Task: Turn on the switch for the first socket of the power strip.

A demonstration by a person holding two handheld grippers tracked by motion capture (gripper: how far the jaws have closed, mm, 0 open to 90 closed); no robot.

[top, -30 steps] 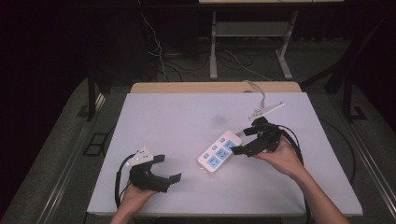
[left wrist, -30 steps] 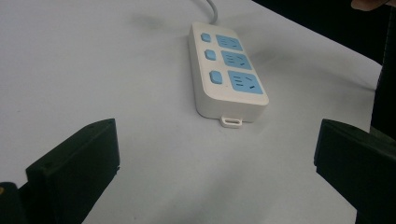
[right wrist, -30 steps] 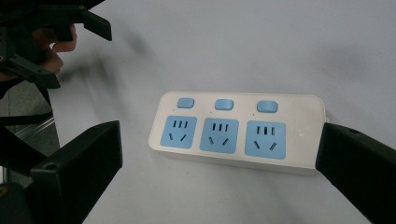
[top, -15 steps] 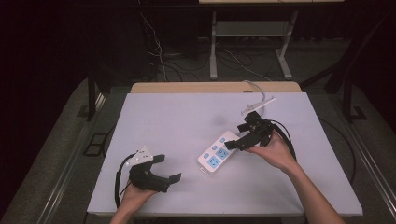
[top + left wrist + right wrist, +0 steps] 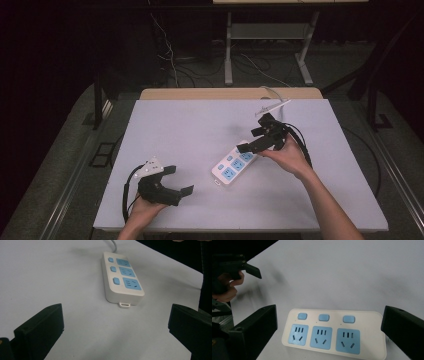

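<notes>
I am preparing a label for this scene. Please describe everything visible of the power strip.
The power strip is a white, plastic-looking bar with rounded corners, three blue sockets, three blue switches and a small hanging tab at one end. A white cable leaves its other end. It lies flat, face up, on the white table, between the open jaws in the right gripper view.

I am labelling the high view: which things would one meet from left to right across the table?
Left black gripper held in a hand → white power strip with blue sockets → right black gripper, above the strip's far end.
</notes>
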